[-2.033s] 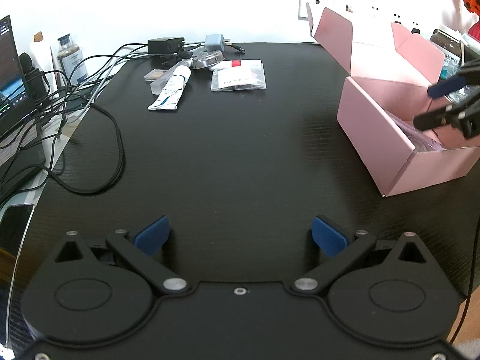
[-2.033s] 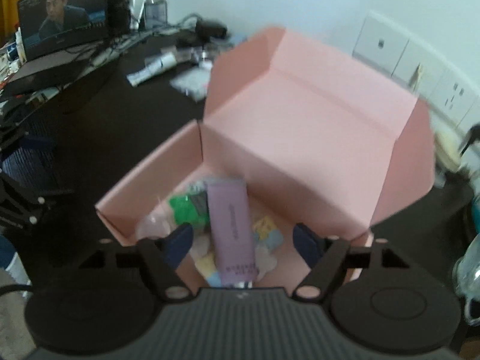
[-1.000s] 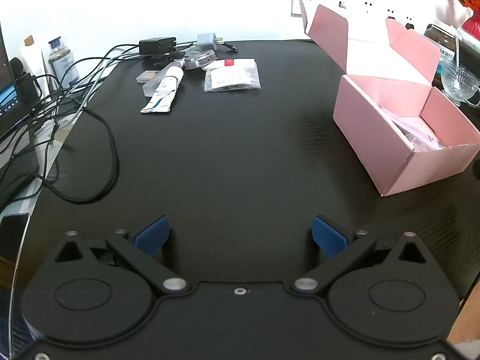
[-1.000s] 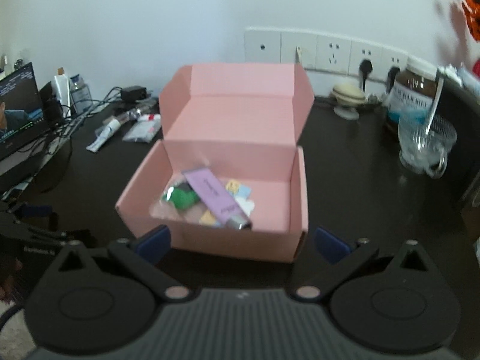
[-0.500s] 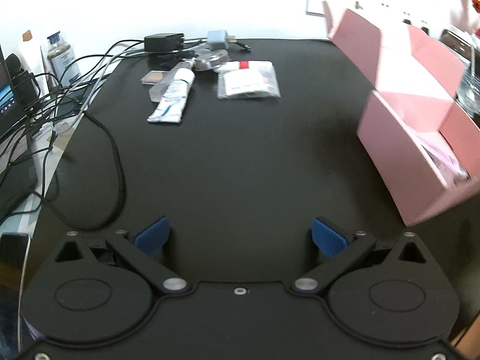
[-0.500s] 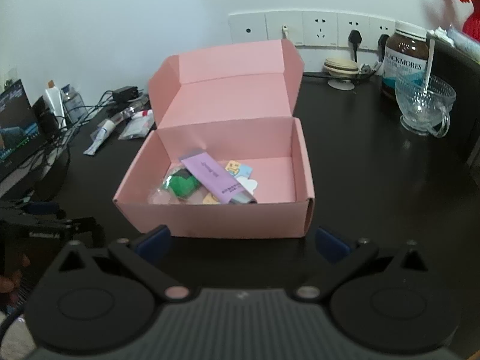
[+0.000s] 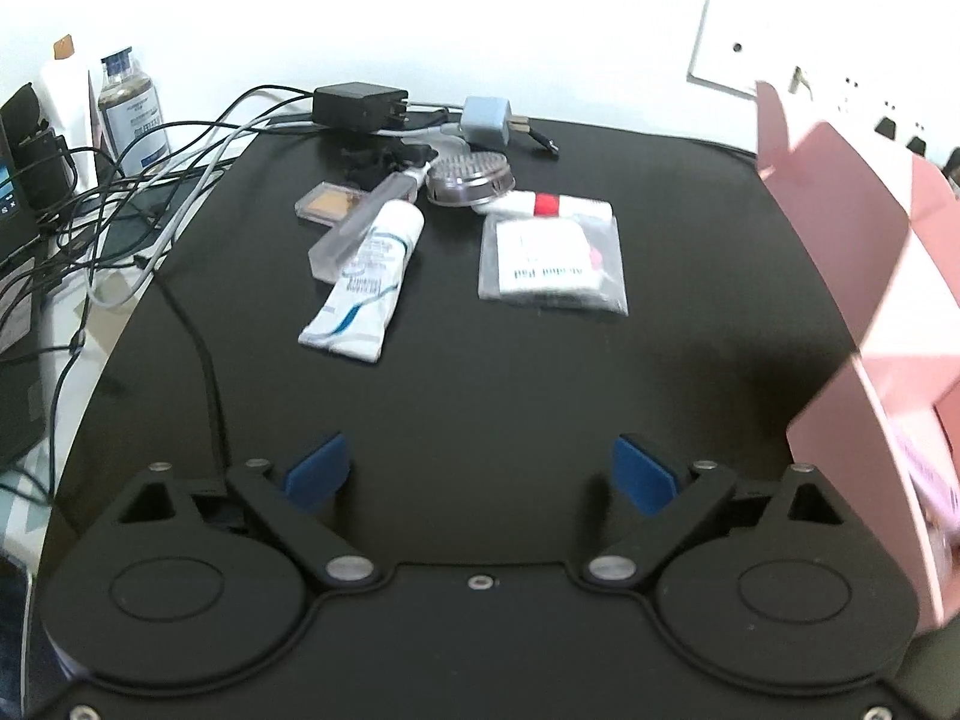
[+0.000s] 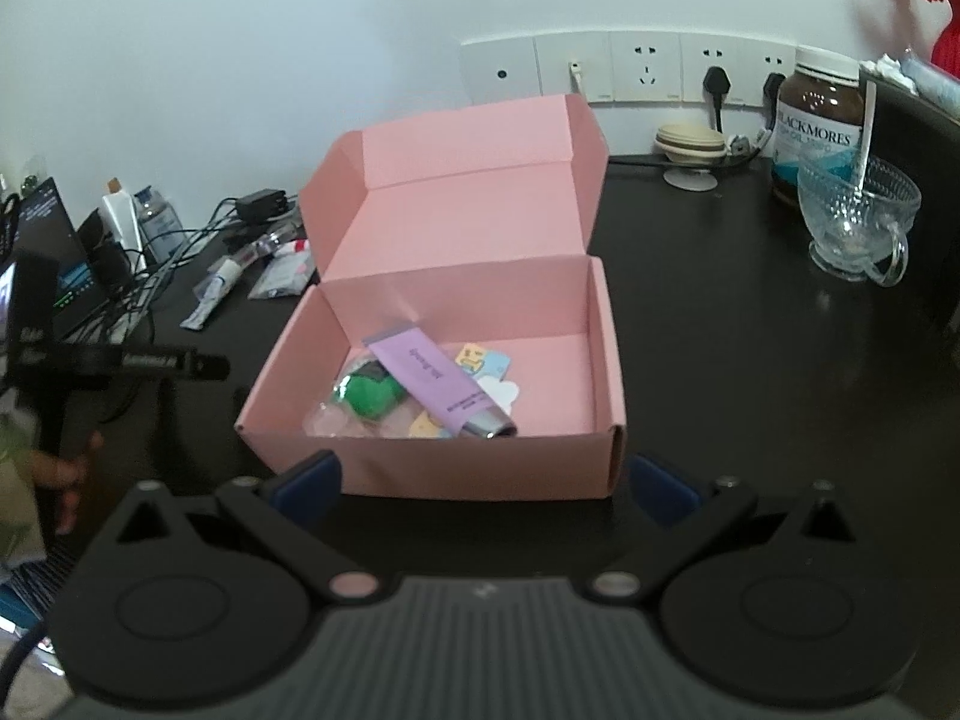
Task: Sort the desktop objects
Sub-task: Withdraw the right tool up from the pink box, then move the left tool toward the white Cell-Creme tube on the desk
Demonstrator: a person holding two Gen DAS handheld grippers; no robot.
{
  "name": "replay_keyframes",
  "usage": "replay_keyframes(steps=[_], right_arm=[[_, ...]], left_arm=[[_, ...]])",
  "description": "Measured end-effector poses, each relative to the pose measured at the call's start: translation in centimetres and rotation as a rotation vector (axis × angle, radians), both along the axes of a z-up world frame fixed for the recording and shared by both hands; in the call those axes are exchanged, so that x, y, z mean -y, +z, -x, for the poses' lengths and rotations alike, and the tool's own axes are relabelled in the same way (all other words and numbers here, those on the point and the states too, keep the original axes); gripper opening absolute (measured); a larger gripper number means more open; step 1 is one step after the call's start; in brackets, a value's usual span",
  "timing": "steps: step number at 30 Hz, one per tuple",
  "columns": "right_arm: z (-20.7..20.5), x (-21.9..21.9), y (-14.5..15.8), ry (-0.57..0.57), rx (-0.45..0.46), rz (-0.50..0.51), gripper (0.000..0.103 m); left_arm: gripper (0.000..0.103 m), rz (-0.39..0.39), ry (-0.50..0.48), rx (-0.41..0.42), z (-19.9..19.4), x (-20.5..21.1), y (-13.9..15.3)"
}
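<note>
An open pink box (image 8: 432, 468) sits on the black desk, its lid up; its side wall (image 7: 852, 480) fills the right of the left wrist view. Inside lie a purple tube (image 8: 441, 384), a green item (image 8: 372, 397) and small stickers. My right gripper (image 8: 483, 483) hangs open and empty just in front of the box. My left gripper (image 7: 480, 471) is open and empty over bare desk. Far ahead of it lie a white tube (image 7: 366, 291), a clear packet (image 7: 549, 261), a clear stick (image 7: 360, 225), a tan compact (image 7: 330, 203) and a round lidded tin (image 7: 471, 179).
A black charger (image 7: 357, 105), a blue plug (image 7: 486, 120) and tangled cables (image 7: 150, 192) crowd the back left of the desk. A glass cup with a spoon (image 8: 855, 216), a brown jar (image 8: 819, 120) and wall sockets (image 8: 645, 69) stand right of the box. A laptop (image 8: 42, 252) is far left.
My left gripper has advanced toward the items at the back, which look larger. My right gripper has backed away from the box interior and now views it from the front.
</note>
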State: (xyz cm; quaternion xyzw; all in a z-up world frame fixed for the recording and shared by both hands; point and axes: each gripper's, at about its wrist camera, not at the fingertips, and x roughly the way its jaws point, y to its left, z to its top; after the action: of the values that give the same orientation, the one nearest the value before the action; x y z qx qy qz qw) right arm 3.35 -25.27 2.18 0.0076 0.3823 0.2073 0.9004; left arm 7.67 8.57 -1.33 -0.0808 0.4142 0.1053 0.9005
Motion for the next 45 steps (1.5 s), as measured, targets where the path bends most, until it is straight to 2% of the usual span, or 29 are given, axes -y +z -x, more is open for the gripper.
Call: replay_keyframes(steps=[12, 15, 18, 21, 23, 24, 25, 27, 33, 45], right_arm=[[-0.4, 0.2, 0.7, 0.001, 0.016, -0.009, 0.102], [-0.4, 0.2, 0.8, 0.002, 0.02, -0.004, 0.102], [-0.4, 0.4, 0.6, -0.005, 0.013, -0.003, 0.102], [-0.5, 0.7, 0.3, -0.014, 0.004, -0.005, 0.102], [-0.6, 0.9, 0.2, -0.02, -0.001, -0.006, 0.102], [-0.6, 0.9, 0.2, -0.022, -0.002, -0.007, 0.102], [-0.7, 1.0, 0.1, -0.024, -0.004, -0.008, 0.102], [-0.9, 1.0, 0.0, -0.025, -0.006, -0.007, 0.102], [-1.4, 0.8, -0.3, -0.021, -0.01, 0.008, 0.102], [-2.4, 0.6, -0.6, -0.021, -0.024, 0.023, 0.102]], left_arm=[[0.089, -0.045, 0.01, 0.06, -2.3, -0.9, 0.4], [0.086, -0.061, 0.017, 0.075, -2.6, -1.2, 0.3], [0.078, -0.076, 0.011, 0.093, -2.9, -1.4, 0.4], [0.076, -0.088, 0.009, 0.104, -3.3, -1.5, 0.3], [0.071, -0.099, 0.008, 0.112, -3.6, -1.5, 0.3], [0.061, -0.107, 0.006, 0.117, -3.8, -1.5, 0.2], [0.055, -0.111, 0.006, 0.118, -3.8, -1.6, 0.1], [0.051, -0.112, 0.008, 0.122, -4.0, -1.8, -0.1], [0.052, -0.126, 0.041, 0.133, -4.4, -2.4, -0.7], [0.052, -0.121, 0.042, 0.13, -6.4, -3.8, -0.9]])
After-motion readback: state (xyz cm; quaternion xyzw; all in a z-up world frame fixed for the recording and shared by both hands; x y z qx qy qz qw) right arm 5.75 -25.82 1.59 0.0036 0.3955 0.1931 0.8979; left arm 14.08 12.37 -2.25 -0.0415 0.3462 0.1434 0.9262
